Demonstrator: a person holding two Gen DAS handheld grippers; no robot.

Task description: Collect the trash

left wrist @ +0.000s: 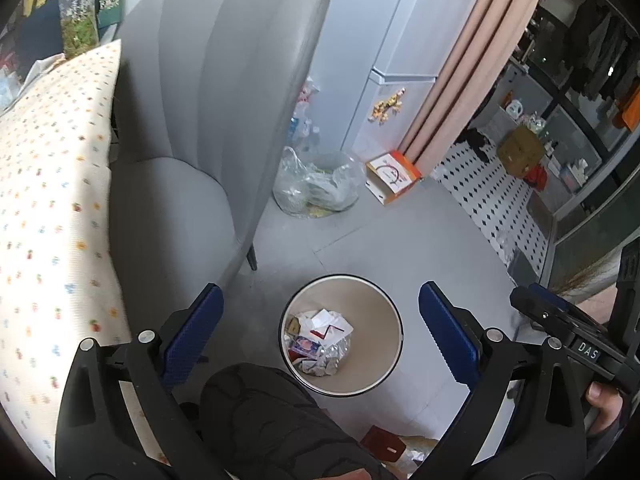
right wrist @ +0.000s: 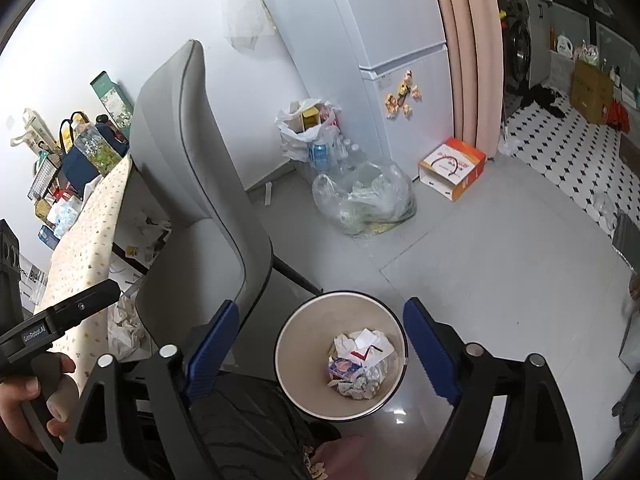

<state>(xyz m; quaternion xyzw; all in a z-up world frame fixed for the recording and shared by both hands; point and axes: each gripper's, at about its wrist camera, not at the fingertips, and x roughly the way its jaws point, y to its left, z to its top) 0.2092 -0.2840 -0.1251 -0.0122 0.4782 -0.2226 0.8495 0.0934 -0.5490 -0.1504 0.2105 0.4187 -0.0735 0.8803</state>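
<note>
Both grippers, left gripper and right gripper, wide open, holding nothing. Bin lower centre holds crumpled trash, below and between the fingers, untouched.

- "DAS" in white on a small dark tag on the right gripper, at three o'clock from the bin.
- "GenRobot.AI" on a tag on the left gripper, at nine o'clock from the bin.
</note>
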